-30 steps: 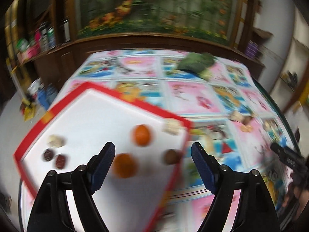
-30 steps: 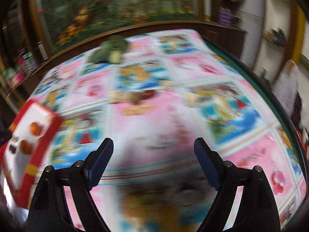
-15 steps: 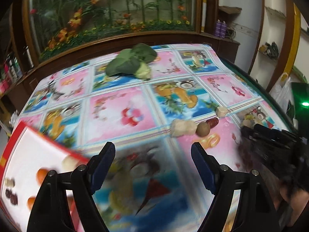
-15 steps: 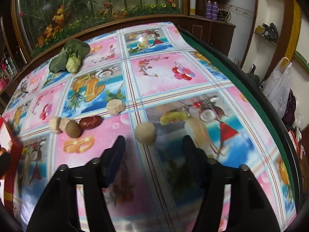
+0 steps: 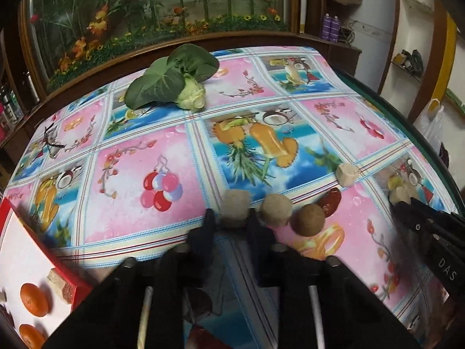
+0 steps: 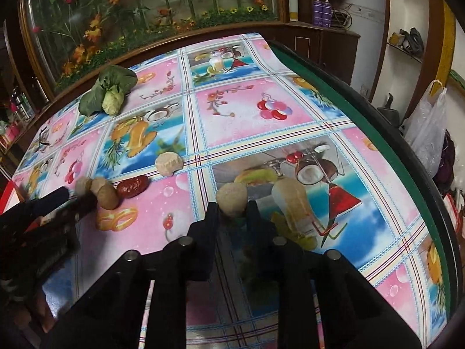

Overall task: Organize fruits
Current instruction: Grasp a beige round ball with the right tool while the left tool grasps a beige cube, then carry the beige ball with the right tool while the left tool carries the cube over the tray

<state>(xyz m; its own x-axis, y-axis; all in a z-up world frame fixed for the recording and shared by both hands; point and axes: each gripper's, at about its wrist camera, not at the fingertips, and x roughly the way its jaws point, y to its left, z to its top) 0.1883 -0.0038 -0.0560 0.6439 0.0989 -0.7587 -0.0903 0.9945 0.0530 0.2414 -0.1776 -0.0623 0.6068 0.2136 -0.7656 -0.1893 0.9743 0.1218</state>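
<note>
Two grippers, two beige lumps: each pair of fingers sits drawn in narrow around a small pale fruit piece on the fruit-printed tabletop (image 5: 162,157).

Left wrist view: the left gripper (image 5: 231,218) has its fingers close on either side of a beige, roughly cube-shaped piece (image 5: 236,206), which lies straight ahead between the tips and appears pinched; whether it is already clear of the cloth cannot be told. Just to its right sit a round beige piece (image 5: 275,210), a brown round fruit (image 5: 309,220) and a red date (image 5: 330,201), with another pale chunk (image 5: 347,171) farther off. The red-rimmed white tray (image 5: 17,232), holding oranges (image 5: 33,299), lies well to the left, so carrying the piece there looks to be a leftward swing. A leafy green vegetable (image 5: 174,80) rests at the far side.

Right wrist view: the right gripper (image 6: 232,210) likewise closes narrowly about a rounded beige piece (image 6: 232,198), dead ahead between the tips and seemingly gripped. It has no marked long axis. The tray is scarcely seen at the far left edge, beyond the left gripper, making this the longer carry.
</note>
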